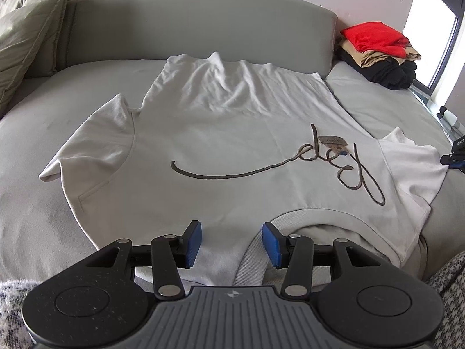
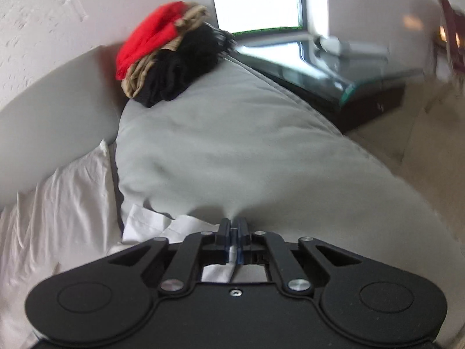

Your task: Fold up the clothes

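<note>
Shirt: white tee lies spread front-up on the grey sofa, collar at 6 o'clock of the left view, hem toward the backrest at 12; dark script lettering runs across the chest toward 3 o'clock
Sleeves: one sleeve at 9 o'clock, partly doubled over itself; the other sleeve at 3 o'clock, rumpled
Hem zone: creases bunch up near 12 o'clock, against the backrest
Left gripper: jaws wide apart, blue pads showing, nothing between them; hovers low over the shoulder beside the collar, contact with the cloth cannot be judged
Right gripper: jaws pressed together with a fold of white cloth pinched between them; the cloth is the tee at its sleeve end, view blurred
Right gripper in left view: only a dark tip at the 3 o'clock edge, at the sleeve end
Stack: folded clothes, red on top, tan then black below, sit on the seat corner at 1 o'clock; in the right view the same stack is at 11 o'clock
Cushions: olive pillows at 10 o'clock
Window: bright pane at 12 o'clock of the right view, dark glass-topped table below it
</note>
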Motion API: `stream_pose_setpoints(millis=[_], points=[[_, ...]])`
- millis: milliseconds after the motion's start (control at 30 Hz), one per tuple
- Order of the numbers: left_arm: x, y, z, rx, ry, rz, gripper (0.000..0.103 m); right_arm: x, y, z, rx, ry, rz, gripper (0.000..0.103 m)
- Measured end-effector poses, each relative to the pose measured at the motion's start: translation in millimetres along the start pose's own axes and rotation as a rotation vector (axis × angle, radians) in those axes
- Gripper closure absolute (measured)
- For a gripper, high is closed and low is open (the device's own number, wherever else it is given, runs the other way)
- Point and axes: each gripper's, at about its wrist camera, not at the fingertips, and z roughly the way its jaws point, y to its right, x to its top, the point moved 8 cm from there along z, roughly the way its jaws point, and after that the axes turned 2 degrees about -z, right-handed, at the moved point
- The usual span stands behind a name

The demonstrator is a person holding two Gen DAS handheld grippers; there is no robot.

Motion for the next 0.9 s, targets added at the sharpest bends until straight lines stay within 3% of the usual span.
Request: stream_pose_setpoints(millis=[33, 167, 300, 367, 433, 500, 667, 733, 833, 900], points=[[0, 0, 0, -0.003, 0.0, -0.005, 0.057, 1, 1, -5, 0.01, -0.001, 0.022, 0.076], [1, -1, 1, -0.002, -0.001, -0.012, 0.057, -12, -26, -33, 0.129, 0.026, -0.039, 0.074], [0, 1, 0, -0.002, 0.0, 0.0, 0.057, -50, -64, -23, 0.373, -0.185, -0.06, 0.074], [0, 0, -1, -0.002, -0.001, -0.001, 0.057, -72, -75, -7, 0.419, -0.315, -0.049, 0.077], [-1, -1, -1, 0.0, -0.003, -0.006, 0.057, -88, -72, 9, 0.363, -0.391, -0.048, 0.083], [-1, -1, -2, 0.006, -0.004, 0.002, 0.057, -94, -54, 16, 0.187, -0.383, -0.085, 0.103], [-1, -3, -5, 0.005, 0.006, 0.018, 0.057, -78, -32, -18, 0.012, -0.206, -0.139, 0.101], [0, -4, -10, 0.009, 0.032, 0.023, 0.058, -72, -38, -29, 0.078, -0.193, -0.144, 0.096], [4, -8, -22, 0.039, 0.101, 0.034, 0.065, -81, -63, -50, 0.282, -0.22, -0.117, 0.095], [5, -15, -22, 0.064, 0.106, 0.021, 0.072, -93, -86, -61, 0.403, -0.248, -0.121, 0.095]])
